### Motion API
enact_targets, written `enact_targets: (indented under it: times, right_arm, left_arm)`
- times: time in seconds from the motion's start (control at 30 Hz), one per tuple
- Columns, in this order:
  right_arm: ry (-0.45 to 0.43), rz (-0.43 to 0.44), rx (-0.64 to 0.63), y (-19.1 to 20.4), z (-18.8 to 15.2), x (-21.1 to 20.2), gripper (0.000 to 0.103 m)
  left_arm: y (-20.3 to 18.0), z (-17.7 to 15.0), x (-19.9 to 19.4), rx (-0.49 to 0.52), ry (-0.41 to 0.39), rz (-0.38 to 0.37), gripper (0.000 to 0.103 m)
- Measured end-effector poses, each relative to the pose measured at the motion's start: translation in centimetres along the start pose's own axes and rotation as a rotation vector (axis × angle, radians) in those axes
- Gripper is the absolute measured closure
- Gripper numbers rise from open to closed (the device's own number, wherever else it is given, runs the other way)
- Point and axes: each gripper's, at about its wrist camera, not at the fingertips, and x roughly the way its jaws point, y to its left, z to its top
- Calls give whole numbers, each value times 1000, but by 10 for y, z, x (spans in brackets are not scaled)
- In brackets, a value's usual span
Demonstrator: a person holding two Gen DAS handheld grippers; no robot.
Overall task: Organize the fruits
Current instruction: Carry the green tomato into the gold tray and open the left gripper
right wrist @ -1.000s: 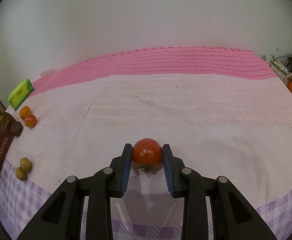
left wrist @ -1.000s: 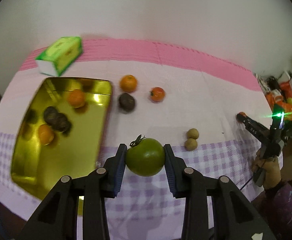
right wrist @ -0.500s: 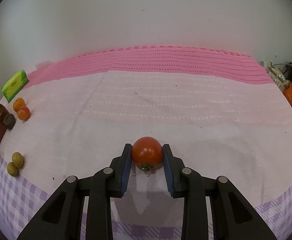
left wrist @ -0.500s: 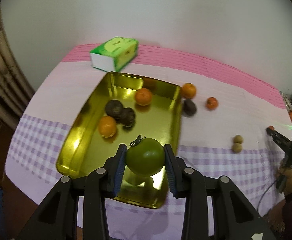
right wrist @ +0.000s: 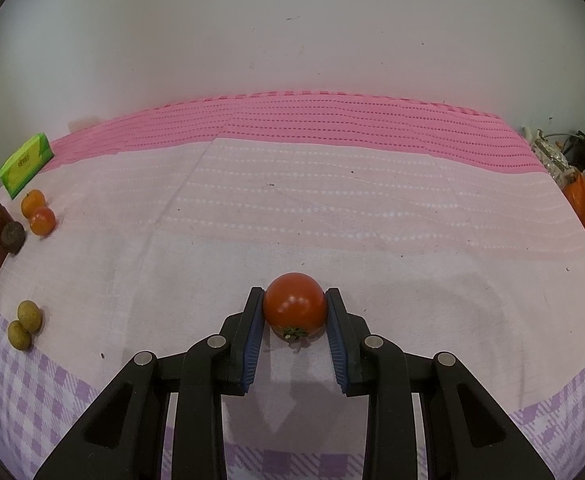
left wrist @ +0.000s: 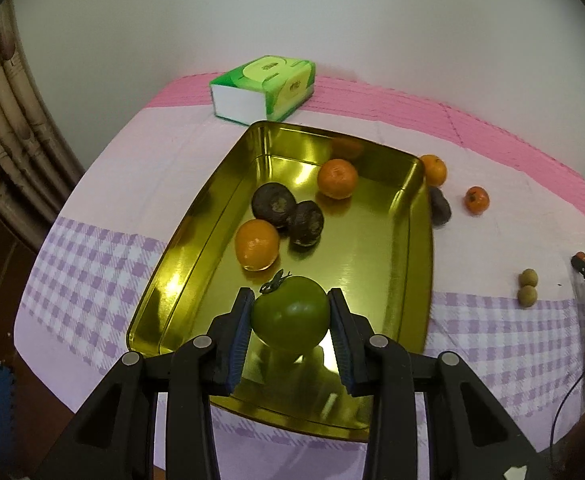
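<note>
Even indoor light, glare on the gold tray (left wrist: 420, 264), fisheye-warped edges.

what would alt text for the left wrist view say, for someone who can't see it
The left gripper holds a green tomato above the near end of a gold tin tray containing two oranges and two dark fruits. The tray sits on a pink and purple checked cloth, with a green tissue pack behind it.

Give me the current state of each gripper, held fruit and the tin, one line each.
left gripper: shut on the green tomato.
green tomato: held over the tin's near end.
right gripper: shut on the red tomato.
red tomato: gripped, stem down, at the tablecloth.
gold tin: open, holding two oranges and two dark fruits.
</note>
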Motion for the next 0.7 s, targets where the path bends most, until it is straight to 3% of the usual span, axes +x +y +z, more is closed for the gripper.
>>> enact_targets:
  times: [0.7]
  right_arm:
    - [1, -5, -6, 0, 1, 0, 72]
  left_arm:
    - [15, -1, 22, -10, 8, 34, 70]
